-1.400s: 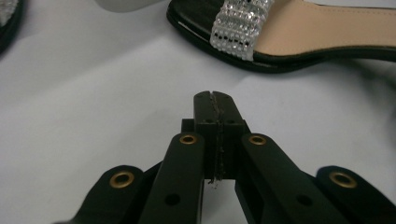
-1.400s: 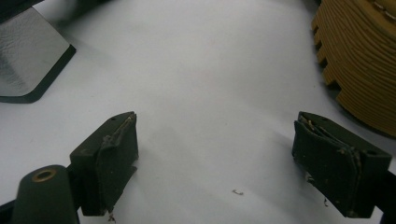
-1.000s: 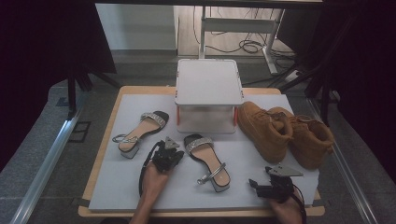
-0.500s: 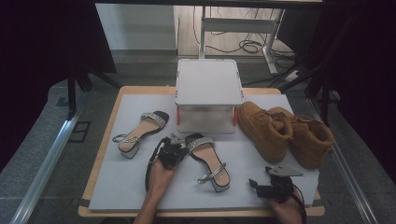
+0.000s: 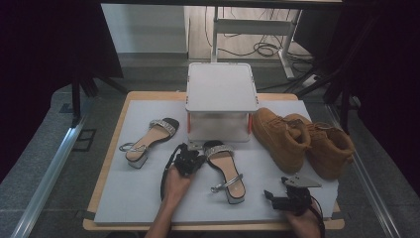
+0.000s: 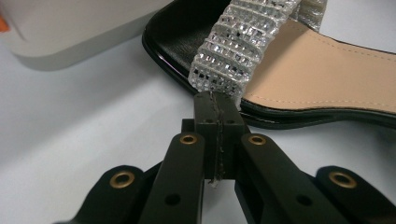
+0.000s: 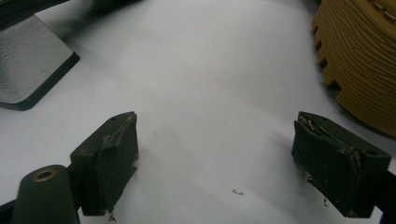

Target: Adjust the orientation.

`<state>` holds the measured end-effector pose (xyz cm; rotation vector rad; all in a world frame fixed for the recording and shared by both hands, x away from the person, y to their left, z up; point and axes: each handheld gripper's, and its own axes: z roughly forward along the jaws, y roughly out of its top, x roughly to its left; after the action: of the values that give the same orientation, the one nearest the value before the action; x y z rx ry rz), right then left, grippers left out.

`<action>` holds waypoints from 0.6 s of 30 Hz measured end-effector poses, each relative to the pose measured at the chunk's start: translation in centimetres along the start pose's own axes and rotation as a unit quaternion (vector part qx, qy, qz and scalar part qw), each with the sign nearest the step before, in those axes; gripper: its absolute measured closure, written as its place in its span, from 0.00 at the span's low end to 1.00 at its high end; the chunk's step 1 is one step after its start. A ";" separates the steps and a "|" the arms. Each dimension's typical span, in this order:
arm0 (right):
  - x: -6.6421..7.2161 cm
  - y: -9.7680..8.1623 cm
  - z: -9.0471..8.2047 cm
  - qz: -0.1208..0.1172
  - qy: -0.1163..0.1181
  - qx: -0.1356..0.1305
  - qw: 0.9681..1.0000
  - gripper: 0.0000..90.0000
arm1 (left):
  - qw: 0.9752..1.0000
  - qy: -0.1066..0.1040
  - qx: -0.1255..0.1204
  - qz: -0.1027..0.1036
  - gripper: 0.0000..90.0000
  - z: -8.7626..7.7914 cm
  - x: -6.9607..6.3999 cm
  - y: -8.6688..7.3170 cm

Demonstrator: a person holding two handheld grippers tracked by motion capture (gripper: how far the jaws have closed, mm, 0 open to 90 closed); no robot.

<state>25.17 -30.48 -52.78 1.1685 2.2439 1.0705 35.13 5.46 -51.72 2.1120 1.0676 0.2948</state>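
Two silver-strapped sandals lie on the grey mat: one (image 5: pixel 148 138) at the left, one (image 5: pixel 226 171) in the middle with its toe toward the white box. My left gripper (image 5: pixel 197 154) is shut, and its tip (image 6: pixel 217 105) sits at the edge of the middle sandal's glittering toe strap (image 6: pixel 243 42), with nothing between the jaws. Near the front right of the mat, my right gripper (image 5: pixel 271 195) rests low and open. Its pads (image 7: pixel 116 154) stand wide apart over bare mat.
A white lidded box (image 5: pixel 221 96) stands at the back centre, close behind the sandal's toe (image 6: pixel 70 28). Two tan boots (image 5: pixel 281 139) (image 5: pixel 331 148) sit at the right; one boot's ridged sole (image 7: pixel 364 60) is near my right gripper. The sandal's heel block (image 7: pixel 28 60) is ahead on the left in the right gripper view.
My left hand has moved right and slightly forward, from between the two sandals to the toe of the middle sandal. The right gripper has stayed put.
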 end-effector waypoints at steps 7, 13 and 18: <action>0.0 0.0 0.0 0.000 0.000 0.000 1.000 0.16 | 1.000 -0.013 0.001 0.006 1.00 0.8 -0.3 0.8; 0.0 0.0 0.0 0.000 0.000 0.000 1.000 0.16 | 1.000 -0.026 0.002 0.009 1.00 1.3 -0.4 1.2; 0.0 0.0 0.0 0.000 0.000 0.000 1.000 0.16 | 0.999 -0.034 0.000 0.011 1.00 2.0 -0.8 1.7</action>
<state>25.17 -30.49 -52.78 1.1682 2.2440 1.0704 36.68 3.19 -51.81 2.1203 1.0051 0.2329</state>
